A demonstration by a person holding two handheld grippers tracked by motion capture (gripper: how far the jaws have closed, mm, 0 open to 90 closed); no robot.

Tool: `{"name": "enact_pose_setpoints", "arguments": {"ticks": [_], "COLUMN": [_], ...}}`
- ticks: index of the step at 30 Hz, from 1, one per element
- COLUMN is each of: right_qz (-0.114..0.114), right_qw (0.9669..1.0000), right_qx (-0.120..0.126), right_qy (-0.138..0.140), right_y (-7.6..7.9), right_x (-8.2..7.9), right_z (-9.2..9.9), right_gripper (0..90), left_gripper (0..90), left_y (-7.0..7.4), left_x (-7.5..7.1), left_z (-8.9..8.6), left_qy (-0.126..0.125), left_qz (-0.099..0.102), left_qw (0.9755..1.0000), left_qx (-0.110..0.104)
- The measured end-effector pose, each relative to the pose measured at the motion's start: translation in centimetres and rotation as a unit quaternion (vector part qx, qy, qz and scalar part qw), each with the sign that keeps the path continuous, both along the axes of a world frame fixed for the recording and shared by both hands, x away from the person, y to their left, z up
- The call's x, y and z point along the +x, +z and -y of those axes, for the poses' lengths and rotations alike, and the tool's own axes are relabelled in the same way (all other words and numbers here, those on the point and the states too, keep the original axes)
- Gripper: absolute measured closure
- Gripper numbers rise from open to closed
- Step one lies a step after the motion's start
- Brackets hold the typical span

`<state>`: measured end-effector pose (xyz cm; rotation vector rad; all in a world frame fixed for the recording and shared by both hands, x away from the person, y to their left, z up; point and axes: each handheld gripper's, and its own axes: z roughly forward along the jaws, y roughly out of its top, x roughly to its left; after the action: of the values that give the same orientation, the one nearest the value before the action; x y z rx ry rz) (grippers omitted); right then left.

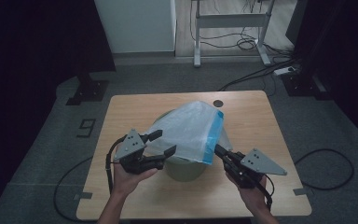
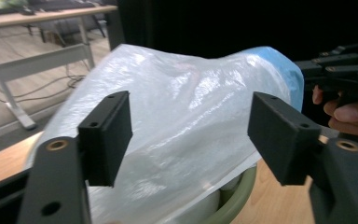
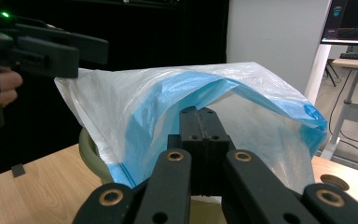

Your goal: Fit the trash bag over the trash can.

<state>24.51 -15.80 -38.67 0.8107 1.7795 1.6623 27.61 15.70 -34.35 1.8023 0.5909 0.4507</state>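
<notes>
A translucent white plastic bag (image 1: pixel 189 128) with a blue rim (image 1: pixel 213 135) billows over an olive green bin (image 1: pixel 184 170) in the middle of the wooden table (image 1: pixel 135 107). My left gripper (image 1: pixel 165 142) is at the bag's left side, open. In the left gripper view its jaws (image 2: pixel 191 135) stand wide apart in front of the bag (image 2: pixel 177 93) without pressing it. My right gripper (image 1: pixel 217 149) is at the bag's right edge. In the right gripper view the jaws (image 3: pixel 198 113) are shut, pinching the blue rim (image 3: pixel 168 93) and holding the bag's mouth up.
A small round grommet (image 1: pixel 218 103) sits in the table's far edge. Beyond the table are a desk frame (image 1: pixel 230 21), floor cables (image 1: pixel 256 74) and a black stand base (image 1: pixel 87 91). A monitor (image 3: pixel 352 21) shows at the right gripper view's upper right.
</notes>
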Motion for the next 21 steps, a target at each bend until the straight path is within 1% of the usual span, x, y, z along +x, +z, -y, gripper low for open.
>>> {"name": "enact_pose_setpoints", "arguments": {"ticks": [2, 3, 4, 6, 7, 8, 9, 10, 11, 12, 13, 14, 15, 16, 18, 20, 21], "right_qz": [0.0, 0.0, 0.0, 0.003, 0.005, 0.005, 0.008, 0.008, 0.01, 0.011, 0.012, 0.012, 0.011, 0.011, 0.009, 0.008, 0.007], "right_qw": [1.0, 1.0, 1.0, 1.0, 0.9999, 0.9999, 0.9999, 0.9999, 0.9998, 0.9998, 0.9998, 0.9998, 0.9998, 0.9998, 0.9998, 0.9998, 0.9998], "right_qx": [0.001, 0.004, 0.004, 0.004, 0.005, 0.005, 0.005, 0.005, 0.005, 0.004, 0.003, 0.003, 0.003, 0.003, 0.004, 0.004, 0.004], "right_qy": [0.001, 0.004, 0.004, 0.006, 0.009, 0.009, 0.013, 0.013, 0.015, 0.017, 0.018, 0.018, 0.019, 0.019, 0.018, 0.017, 0.016], "right_y": [0.0, 0.1, 0.1, 0.2, 0.4, 0.4, 0.6, 0.6, 0.7, 0.8, 0.8, 0.8, 0.8, 0.8, 0.7, 0.6, 0.5], "right_x": [0.0, 0.1, 0.1, 0.1, 0.1, 0.1, 0.0, 0.0, 0.0, 0.0, 0.0, 0.0, 0.0, 0.0, 0.1, 0.0, 0.0], "right_z": [0.0, -0.1, -0.1, -0.2, -0.5, -0.5, -0.7, -0.7, -0.9, -1.0, -1.1, -1.1, -1.2, -1.2, -1.1, -1.0, -0.9], "right_gripper": [89.3, 89.3, 89.3, 89.3, 89.3, 89.3, 89.3, 89.3, 89.3, 89.3, 89.3, 89.3, 89.3, 89.3, 89.3, 89.3, 89.3], "left_gripper": [25.7, 24.3, 23.9, 24.2, 30.0, 30.0, 39.7, 45.0, 45.0, 50.8, 62.7, 68.2, 68.2, 73.6, 81.0, 87.4, 89.1], "left_y": [-0.2, -0.4, -0.4, -0.6, -0.7, -0.8, -0.9, -0.9, -1.0, -1.1, -1.1, -1.1, -1.2, -1.2, -1.3, -1.4, -1.4], "left_x": [0.2, 0.3, 0.3, 0.5, 0.5, 0.6, 0.8, 0.8, 0.8, 0.9, 1.0, 1.0, 1.0, 1.1, 1.1, 1.1, 1.0], "left_z": [0.3, 0.8, 0.8, 1.2, 1.4, 1.6, 1.9, 1.9, 2.0, 2.1, 2.2, 2.2, 2.3, 2.3, 2.3, 2.2, 2.1], "left_qy": [-0.004, -0.007, -0.007, -0.01, -0.012, -0.015, -0.015, -0.015, -0.015, -0.014, -0.009, -0.009, -0.007, -0.002, 0.003, 0.01, 0.013], "left_qz": [-0.001, 0.0, 0.0, -0.001, -0.004, -0.006, -0.01, -0.01, -0.01, -0.01, -0.009, -0.009, -0.009, -0.01, -0.009, -0.005, -0.001], "left_qw": [1.0, 0.9999, 0.9999, 0.9995, 0.9993, 0.9991, 0.9988, 0.9988, 0.9987, 0.9987, 0.9987, 0.9987, 0.9988, 0.9988, 0.9988, 0.9991, 0.9993], "left_qx": [0.003, 0.014, 0.014, 0.029, 0.035, 0.038, 0.045, 0.045, 0.048, 0.048, 0.05, 0.05, 0.049, 0.048, 0.048, 0.041, 0.036]}}
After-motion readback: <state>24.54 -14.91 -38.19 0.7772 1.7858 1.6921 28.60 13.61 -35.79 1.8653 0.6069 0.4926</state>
